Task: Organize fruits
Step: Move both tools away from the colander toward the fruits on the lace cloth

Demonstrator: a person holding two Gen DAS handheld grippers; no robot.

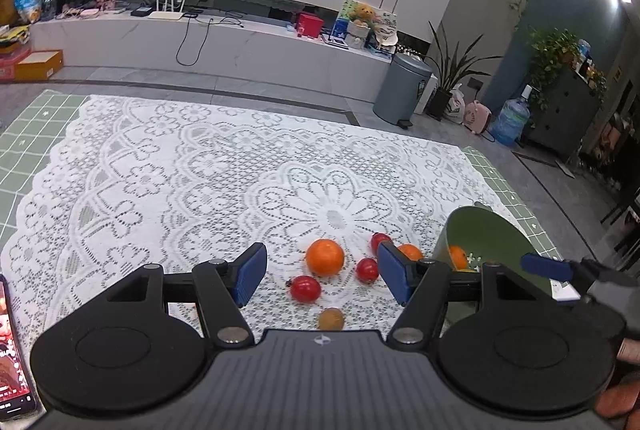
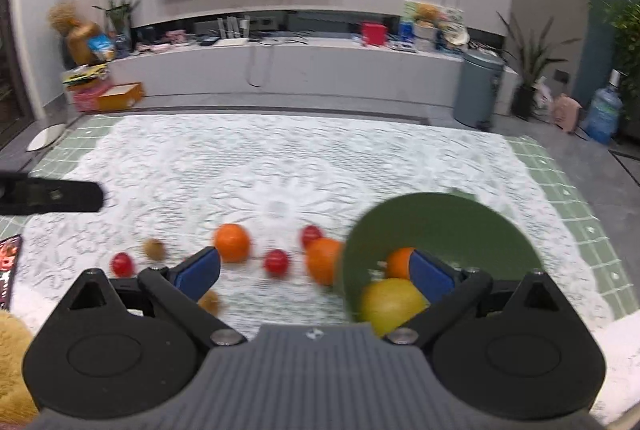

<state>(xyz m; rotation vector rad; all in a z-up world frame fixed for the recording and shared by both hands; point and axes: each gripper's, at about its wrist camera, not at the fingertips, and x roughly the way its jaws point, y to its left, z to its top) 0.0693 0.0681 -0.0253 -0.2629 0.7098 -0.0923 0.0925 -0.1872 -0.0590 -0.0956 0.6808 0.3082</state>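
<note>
Both my left gripper (image 1: 322,276) and right gripper (image 2: 314,276) gape with nothing between the fingers, loose oranges (image 1: 325,257) and small red fruits (image 1: 305,288) lying just left of the green bowl (image 2: 440,226); they look smooth, roll-prone, so I'd pinch across their middles.

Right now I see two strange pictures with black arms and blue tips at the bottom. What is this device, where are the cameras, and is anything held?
A person holds two hand grippers; each carries a camera looking along its own fingers. One picture is from the left gripper, the other from the right gripper. Both are open and hold nothing. On the white lace tablecloth lie a round orange fruit, small red tomatoes and a small brown fruit. The tipped green bowl holds a yellow-green fruit and another orange.
</note>
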